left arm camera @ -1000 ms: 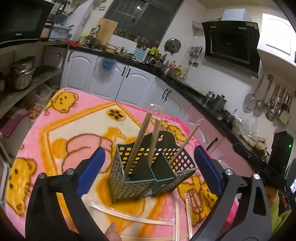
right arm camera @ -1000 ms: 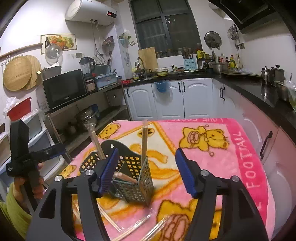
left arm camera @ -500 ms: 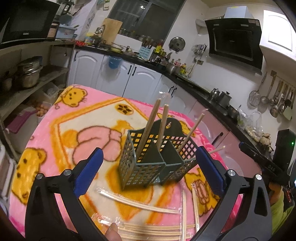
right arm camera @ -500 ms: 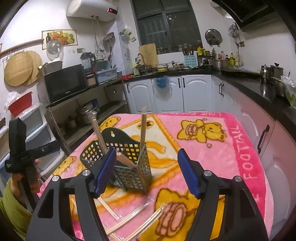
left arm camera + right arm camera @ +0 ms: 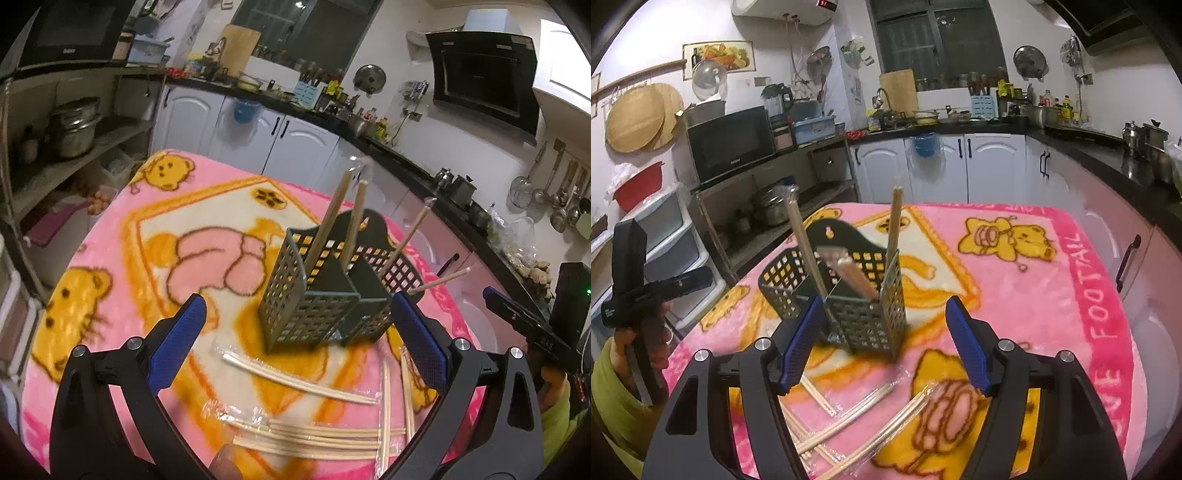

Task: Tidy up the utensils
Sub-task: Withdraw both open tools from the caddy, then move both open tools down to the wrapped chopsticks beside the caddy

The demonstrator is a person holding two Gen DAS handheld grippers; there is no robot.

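Both grippers are spread wide with nothing between the blue pads. The left gripper [image 5: 295, 347] hangs over the near edge of the table, and the right gripper [image 5: 882, 343] does the same from the other side.

Just past the fingertips sits the dark green utensil caddy [image 5: 325, 295], a perforated plastic basket with dividers, standing upright on the pink bear blanket [image 5: 118, 258]. Several chopsticks [image 5: 327, 225] stand in its compartments, long axis mostly vertical and leaning a bit. One more pokes out sideways toward the right, nearly level. At least one looks like it's in a clear plastic sleeve.

More wrapped chopsticks [image 5: 295, 380] lie flat on the blanket in front of the caddy, some running left-right, a couple pointing away from the camera.

The right wrist view shows the loose chopsticks crisscrossing in a messy pile and the person's hand [image 5: 642, 332] gripping the other tool's handle at the left edge. The left wrist view shows the range hood and hanging ladles, which the right misses.
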